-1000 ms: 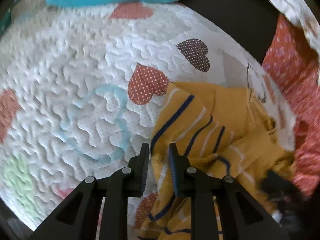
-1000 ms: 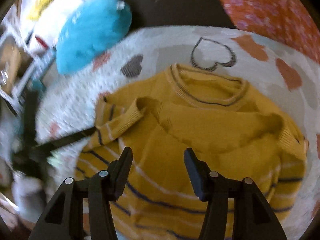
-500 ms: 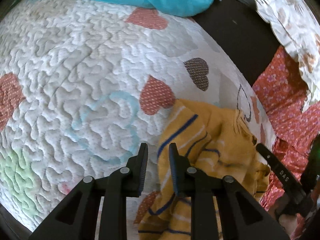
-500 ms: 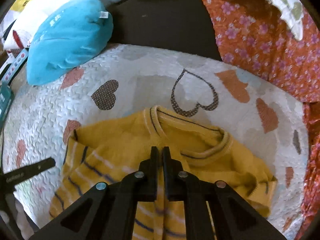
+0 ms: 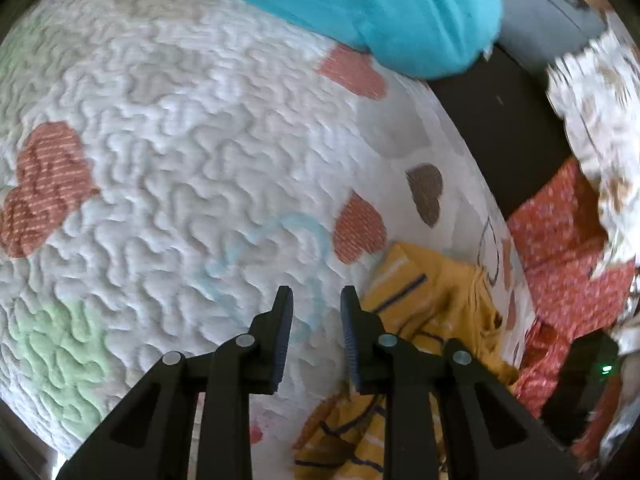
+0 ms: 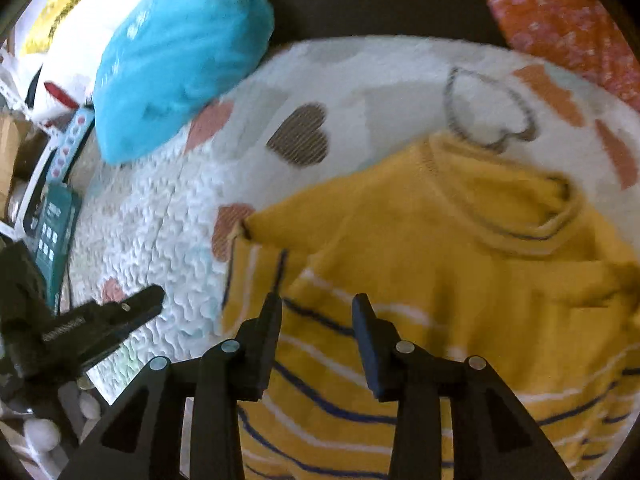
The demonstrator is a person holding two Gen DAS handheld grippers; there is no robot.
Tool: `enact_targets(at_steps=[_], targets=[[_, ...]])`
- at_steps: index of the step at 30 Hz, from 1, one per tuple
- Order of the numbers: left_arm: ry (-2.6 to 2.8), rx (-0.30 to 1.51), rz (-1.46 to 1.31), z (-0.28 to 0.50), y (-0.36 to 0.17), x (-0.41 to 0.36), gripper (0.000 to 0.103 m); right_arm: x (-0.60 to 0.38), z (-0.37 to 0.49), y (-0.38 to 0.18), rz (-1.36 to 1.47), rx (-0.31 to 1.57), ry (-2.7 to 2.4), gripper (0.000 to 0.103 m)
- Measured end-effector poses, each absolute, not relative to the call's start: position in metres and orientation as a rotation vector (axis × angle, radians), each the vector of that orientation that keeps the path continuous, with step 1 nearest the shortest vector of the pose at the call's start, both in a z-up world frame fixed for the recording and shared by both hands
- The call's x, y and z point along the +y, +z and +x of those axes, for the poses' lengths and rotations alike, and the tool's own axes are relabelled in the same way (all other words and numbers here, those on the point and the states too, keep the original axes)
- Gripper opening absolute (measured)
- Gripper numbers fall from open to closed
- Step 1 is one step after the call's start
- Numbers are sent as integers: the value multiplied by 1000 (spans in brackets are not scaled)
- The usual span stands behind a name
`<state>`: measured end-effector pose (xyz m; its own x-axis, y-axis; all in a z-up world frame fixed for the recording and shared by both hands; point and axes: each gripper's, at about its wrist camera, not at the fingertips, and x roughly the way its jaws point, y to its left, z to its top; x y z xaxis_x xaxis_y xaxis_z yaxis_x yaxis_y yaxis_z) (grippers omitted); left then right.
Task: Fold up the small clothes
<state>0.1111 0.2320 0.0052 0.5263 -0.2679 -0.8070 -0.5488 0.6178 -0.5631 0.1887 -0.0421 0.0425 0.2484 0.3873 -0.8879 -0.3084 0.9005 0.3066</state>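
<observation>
A mustard-yellow knit sweater (image 6: 460,260) with navy and white stripes lies on a white quilt (image 6: 168,208) printed with hearts, its collar at the far side. My right gripper (image 6: 318,308) hovers over the sweater's left half. Its jaws are opening and the pads press on nothing. In the left wrist view the sweater (image 5: 440,292) lies bunched just right of my left gripper (image 5: 316,308). That gripper's jaws are opening a little over bare quilt (image 5: 200,160), with nothing between them. One black finger of the left gripper (image 6: 100,320) shows at the sweater's left in the right wrist view.
A teal cushion (image 5: 380,8) (image 6: 176,60) rests on the quilt's far edge. Orange floral fabric (image 5: 560,240) (image 6: 560,12) lies beyond the sweater, past a dark gap. Boxes and a green panel (image 6: 52,220) crowd the left edge of the bed.
My left gripper slid left off the sweater, and the fabric that was between its jaws is gone. The right gripper shut on the sweater, then opened again and shifted left.
</observation>
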Motion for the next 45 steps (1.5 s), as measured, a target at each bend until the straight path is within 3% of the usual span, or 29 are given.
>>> enact_targets(at_steps=[2,3,4,12,18,20,22,25,27,33,34,35,36,45], targets=[[204,1033,-962,107,3,239,24,-26,191,30,39,1253,451,45],[197,1033,-976,107,2,241,24,-23,191,24,13,1262,421,38],[188,1034,-988,107,1,242,24,-18,192,20,-13,1275,395,4],[215,999,-988,98,8,251,24,26,172,38,47,1216,552,6],[216,970,-913,99,22,236,24,6,176,39,191,1239,589,17],[166,962,-865,106,29,217,25,-28,174,62,219,1186,589,28],[80,964,-827,113,33,195,31,-69,170,86,185,1111,534,49],[-53,996,-779,125,33,157,35,-139,164,114,34,988,352,62],[-111,1036,-757,134,27,135,35,-177,162,115,-85,970,252,66],[-174,1151,-636,148,11,89,38,-219,164,66,-201,1069,164,66],[-171,1170,-603,148,9,82,38,-222,166,56,-204,1085,158,64],[-154,1189,-562,147,6,76,38,-224,168,48,-203,1114,163,51],[-135,1204,-521,147,2,70,38,-227,170,42,-180,1145,180,4],[-132,1237,-532,158,-7,67,38,-315,207,32,120,1193,-117,4]])
